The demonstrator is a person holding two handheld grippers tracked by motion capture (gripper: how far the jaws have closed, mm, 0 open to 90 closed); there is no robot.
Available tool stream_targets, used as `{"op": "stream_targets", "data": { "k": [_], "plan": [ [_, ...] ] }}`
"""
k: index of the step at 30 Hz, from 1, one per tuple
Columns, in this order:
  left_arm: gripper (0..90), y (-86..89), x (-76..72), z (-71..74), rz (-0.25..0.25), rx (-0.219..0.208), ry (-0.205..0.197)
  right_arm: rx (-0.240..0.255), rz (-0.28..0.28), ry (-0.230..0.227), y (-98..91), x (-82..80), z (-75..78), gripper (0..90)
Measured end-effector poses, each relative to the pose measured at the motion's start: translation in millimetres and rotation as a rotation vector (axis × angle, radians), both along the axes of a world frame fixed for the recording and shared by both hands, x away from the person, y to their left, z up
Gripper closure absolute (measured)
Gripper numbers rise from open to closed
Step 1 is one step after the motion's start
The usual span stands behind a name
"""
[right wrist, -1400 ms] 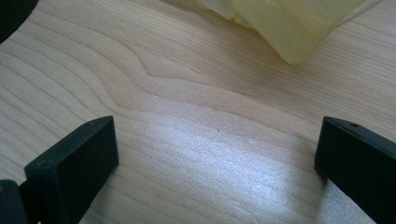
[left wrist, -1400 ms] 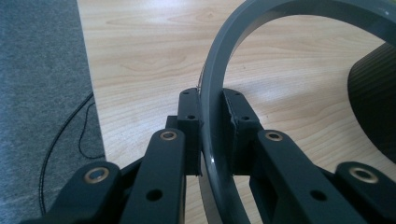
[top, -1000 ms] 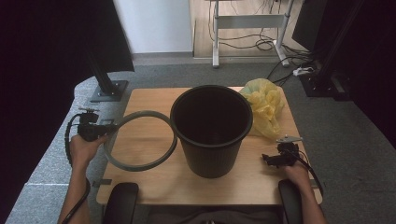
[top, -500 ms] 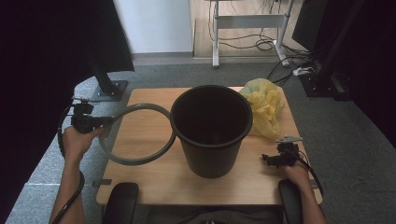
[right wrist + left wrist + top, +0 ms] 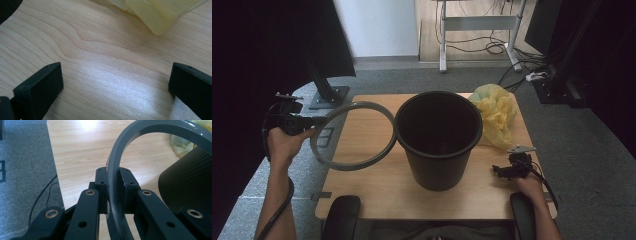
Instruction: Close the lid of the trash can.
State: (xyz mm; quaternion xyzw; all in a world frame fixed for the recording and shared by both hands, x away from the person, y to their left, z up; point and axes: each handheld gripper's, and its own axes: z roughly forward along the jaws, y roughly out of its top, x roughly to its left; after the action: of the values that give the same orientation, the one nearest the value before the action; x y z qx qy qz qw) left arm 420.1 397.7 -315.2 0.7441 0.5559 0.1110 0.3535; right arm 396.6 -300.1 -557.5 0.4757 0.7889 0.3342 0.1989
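At the left, the left tool is clamping the rim of the grey plastic ring, and in the left gripper view its two black pads are pressing on either side of the ring's thin band. Compared with a second ago, the ring is sitting higher and is tilting up off the counter: its near edge is now hanging clear above the wood, while its far right edge is lying just beside the lip of the black waste bin. That lift suggests the ring is being carried toward the bin's mouth, probably to seat on top as a bag-holding collar, though it is not yet over the opening. The left hand is gripping the tool from below with the forearm reaching in from the bottom left, out past the counter's left edge, and the tool is pointing roughly level toward the bin.

In the middle, the bin is standing upright and empty-looking. Behind it on the right, a crumpled yellow plastic bag is lying on the counter, touching the bin's side.

At the right, the right tool is resting low on the counter near the front edge, its jaws spread wide with only bare wood between them in the right gripper view, and the bag's corner is lying beyond them. The right hand is holding it without having shifted.
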Motion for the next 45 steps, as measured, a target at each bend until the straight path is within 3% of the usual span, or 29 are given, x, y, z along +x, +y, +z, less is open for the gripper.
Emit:
{"op": "stream_targets", "data": {
  "k": [10,19,30,45],
  "plan": [
    [78.8,8.0,-1.8,25.5,0.013,-0.024,-0.023,0.0,0.0,0.0,0.0,0.0,0.0,0.0],
    [78.8,5.2,-4.3,45.0,-0.003,-0.036,-0.047,0.001,0.0,0.001,0.1,0.0,0.0,0.0],
    [78.8,3.7,-5.6,55.1,-0.007,-0.064,-0.066,0.001,0.0,0.0,0.2,0.0,-0.1,0.0],
    [78.5,-30.8,8.8,53.4,-0.064,-0.024,-0.055,0.001,0.0,0.0,0.1,-0.1,-0.1,0.0]
  ]
}}
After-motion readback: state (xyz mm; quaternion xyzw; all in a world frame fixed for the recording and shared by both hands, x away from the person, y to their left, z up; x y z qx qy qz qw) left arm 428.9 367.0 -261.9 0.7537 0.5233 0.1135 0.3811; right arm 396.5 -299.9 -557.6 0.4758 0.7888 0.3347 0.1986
